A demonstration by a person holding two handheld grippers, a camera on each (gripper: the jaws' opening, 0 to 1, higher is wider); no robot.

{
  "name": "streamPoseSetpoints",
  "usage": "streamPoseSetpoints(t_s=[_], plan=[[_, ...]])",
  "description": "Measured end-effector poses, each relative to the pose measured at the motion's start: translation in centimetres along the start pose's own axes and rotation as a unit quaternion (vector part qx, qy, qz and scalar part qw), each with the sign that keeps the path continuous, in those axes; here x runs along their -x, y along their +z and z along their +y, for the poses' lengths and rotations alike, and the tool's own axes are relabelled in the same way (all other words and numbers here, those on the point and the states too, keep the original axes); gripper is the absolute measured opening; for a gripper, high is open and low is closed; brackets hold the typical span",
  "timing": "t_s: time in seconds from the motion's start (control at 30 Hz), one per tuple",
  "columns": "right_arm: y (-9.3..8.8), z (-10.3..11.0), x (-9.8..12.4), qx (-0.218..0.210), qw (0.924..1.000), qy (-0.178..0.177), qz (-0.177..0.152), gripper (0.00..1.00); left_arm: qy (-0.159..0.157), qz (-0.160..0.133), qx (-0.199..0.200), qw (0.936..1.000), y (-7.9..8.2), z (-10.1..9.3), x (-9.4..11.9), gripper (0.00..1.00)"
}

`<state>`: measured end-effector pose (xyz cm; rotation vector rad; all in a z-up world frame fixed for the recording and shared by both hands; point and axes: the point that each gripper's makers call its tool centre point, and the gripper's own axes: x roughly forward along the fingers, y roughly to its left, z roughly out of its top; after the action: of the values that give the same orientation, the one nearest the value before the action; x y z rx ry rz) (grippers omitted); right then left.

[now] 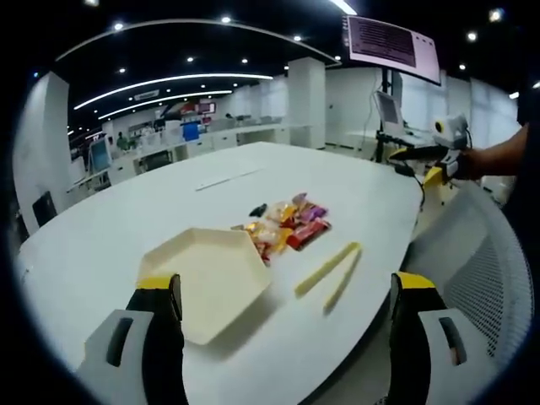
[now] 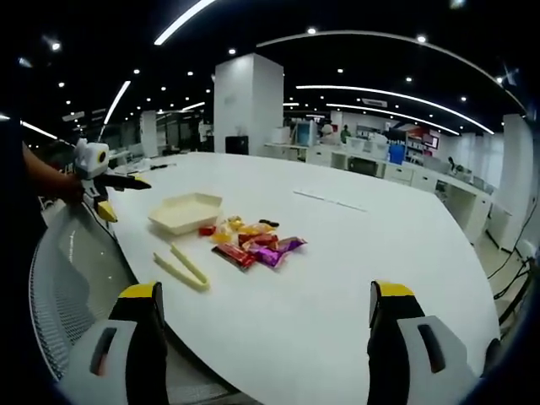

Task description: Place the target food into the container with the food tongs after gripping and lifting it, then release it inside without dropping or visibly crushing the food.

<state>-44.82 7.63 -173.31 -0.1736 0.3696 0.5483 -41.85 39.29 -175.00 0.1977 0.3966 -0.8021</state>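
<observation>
Left gripper (image 1: 283, 325) jaws apart, empty. Right gripper (image 2: 266, 337) same. Tongs (image 1: 329, 272) flat on table (image 1: 110, 228), beside snack pile (image 1: 283, 224); tray (image 1: 207, 274) touching pile, nothing inside.

Both grippers (image 1: 287, 325) (image 2: 266, 333) wide apart, empty.

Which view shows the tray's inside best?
The left gripper view: the cream tray lies close, its empty floor and angled rim plain. The right gripper view shows the tray small and far, mostly its side wall beside the snack packets.
</observation>
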Motion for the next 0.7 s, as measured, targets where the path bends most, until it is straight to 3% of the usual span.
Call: streamPoseSetpoints(t_s=[0.7], plan=[[0.2, 0.5, -0.4, 0.003, 0.9999, 0.016, 0.006, 1.00, -0.023, 0.012, -0.010, 0.9996, -0.3, -1.0, -0.3, 0.98]])
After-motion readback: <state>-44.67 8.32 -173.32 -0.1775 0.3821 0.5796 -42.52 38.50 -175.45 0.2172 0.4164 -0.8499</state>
